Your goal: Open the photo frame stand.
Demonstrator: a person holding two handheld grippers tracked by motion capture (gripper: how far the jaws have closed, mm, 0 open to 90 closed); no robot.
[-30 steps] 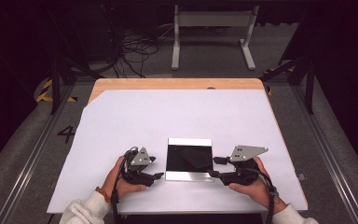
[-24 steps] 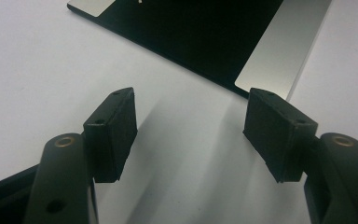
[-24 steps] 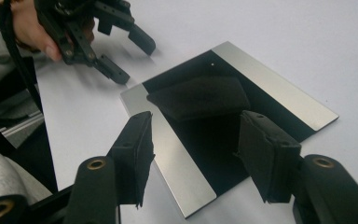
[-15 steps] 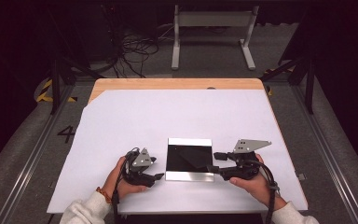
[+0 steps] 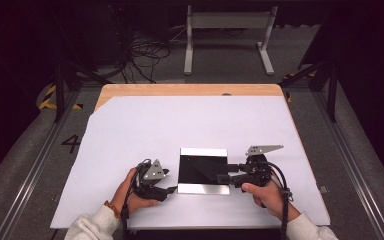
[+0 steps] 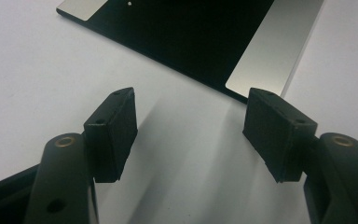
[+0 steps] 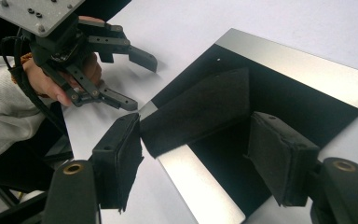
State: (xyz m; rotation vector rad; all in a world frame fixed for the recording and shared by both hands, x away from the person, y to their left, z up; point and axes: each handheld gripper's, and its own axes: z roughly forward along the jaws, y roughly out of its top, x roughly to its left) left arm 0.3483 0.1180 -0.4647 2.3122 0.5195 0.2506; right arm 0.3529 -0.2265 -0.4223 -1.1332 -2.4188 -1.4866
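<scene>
- The black cloth (image 5: 200,167) lies on a flat board (image 5: 203,188) near the desk's (image 5: 130,130) near edge, one corner folded over.
- I judge it light, limp and easily dragged; I'd pinch the folded flap's edge.
- Right tongs (image 7: 193,156) are spread around that flap, not clamped; left tongs (image 6: 189,133) are released beside the board.
- I can't separate cloth from the board's dark middle.

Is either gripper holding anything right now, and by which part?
Nothing is held. The left gripper is open over the white table; the right gripper is open above the flat black plate with silver end strips.
</scene>
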